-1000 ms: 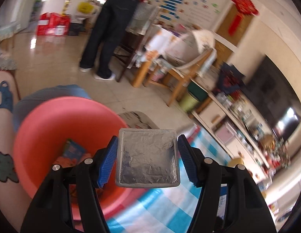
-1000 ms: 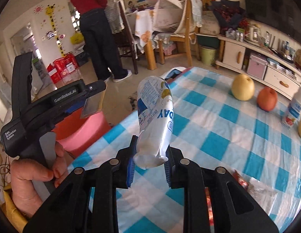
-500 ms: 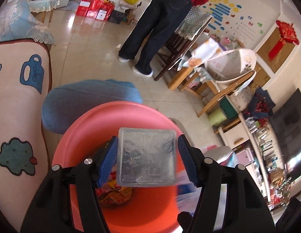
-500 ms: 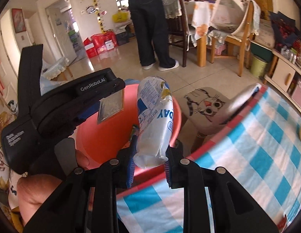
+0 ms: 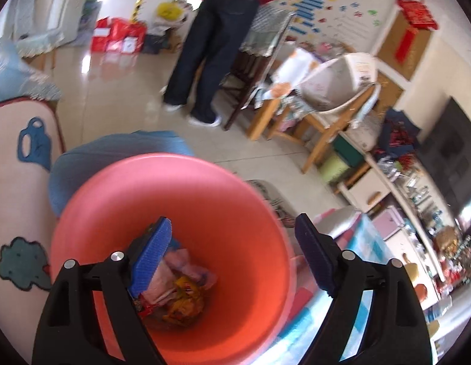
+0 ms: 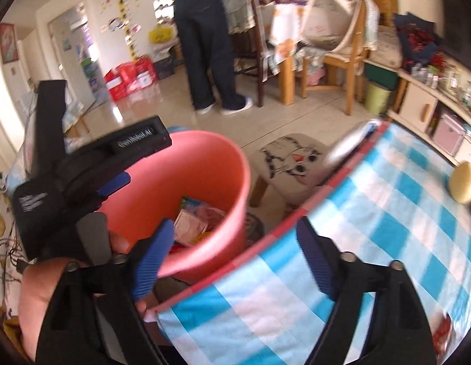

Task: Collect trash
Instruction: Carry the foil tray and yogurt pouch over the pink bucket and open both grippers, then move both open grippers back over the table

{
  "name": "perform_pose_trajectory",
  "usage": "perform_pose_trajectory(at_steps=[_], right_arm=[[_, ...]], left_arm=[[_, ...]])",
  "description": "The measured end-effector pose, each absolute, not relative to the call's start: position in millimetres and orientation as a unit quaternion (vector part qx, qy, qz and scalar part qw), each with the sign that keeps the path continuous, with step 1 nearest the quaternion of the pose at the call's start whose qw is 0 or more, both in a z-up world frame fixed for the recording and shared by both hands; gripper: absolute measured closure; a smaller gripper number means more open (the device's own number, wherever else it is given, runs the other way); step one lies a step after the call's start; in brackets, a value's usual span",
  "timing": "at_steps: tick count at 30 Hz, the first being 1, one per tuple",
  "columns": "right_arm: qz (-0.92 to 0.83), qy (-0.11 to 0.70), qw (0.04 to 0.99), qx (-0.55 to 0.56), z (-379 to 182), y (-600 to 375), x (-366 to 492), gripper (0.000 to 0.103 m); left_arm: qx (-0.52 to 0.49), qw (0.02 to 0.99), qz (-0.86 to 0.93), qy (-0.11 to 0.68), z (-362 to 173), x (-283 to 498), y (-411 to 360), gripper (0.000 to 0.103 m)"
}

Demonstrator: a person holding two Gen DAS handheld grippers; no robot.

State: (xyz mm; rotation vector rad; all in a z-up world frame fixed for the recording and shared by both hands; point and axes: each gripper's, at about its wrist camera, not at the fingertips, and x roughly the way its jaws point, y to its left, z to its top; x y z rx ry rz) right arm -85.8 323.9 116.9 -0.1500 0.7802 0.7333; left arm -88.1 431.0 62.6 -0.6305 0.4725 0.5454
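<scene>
Trash (image 5: 177, 289): crumpled wrappers, pink, yellow and red, lying heaped at the bottom of the pink bucket (image 5: 235, 200); also seen from the right wrist view (image 6: 195, 222).
Pink bucket (image 6: 205, 164): upright on the floor, just beside the worktop (image 6: 372, 228) edge; worktop covered in blue-and-white checked cloth with a red border.
Left claw (image 5: 232, 255): released, nothing between its blue pads, poised above the bucket mouth. Seen also from the right wrist view (image 6: 113, 179), gripped by a hand (image 6: 37, 292).
Right claw (image 6: 232, 258): released, spread wide, empty, over the bucket rim and worktop edge.
Cat-print stool (image 6: 293, 158): beside the bucket.
Yellow fruit (image 6: 463, 185): on the worktop, far side.
Standing person (image 6: 205, 30): background, dark trousers, red top.
</scene>
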Motion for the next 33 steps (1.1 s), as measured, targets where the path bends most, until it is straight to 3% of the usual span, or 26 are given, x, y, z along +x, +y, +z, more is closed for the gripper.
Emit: perform_pose_trajectory(at_steps=[10, 33], right_arm=[[0.273, 0.356, 0.893, -0.025, 131, 220, -118, 0.012], [0.137, 0.303, 0.941, 0.056, 138, 32, -190, 0.009]], left_arm=[[-0.245, 0.939, 0.128, 0.204, 78, -86, 342, 0.012], [-0.061, 0.965, -0.049, 0.25, 74, -148, 166, 0.007]])
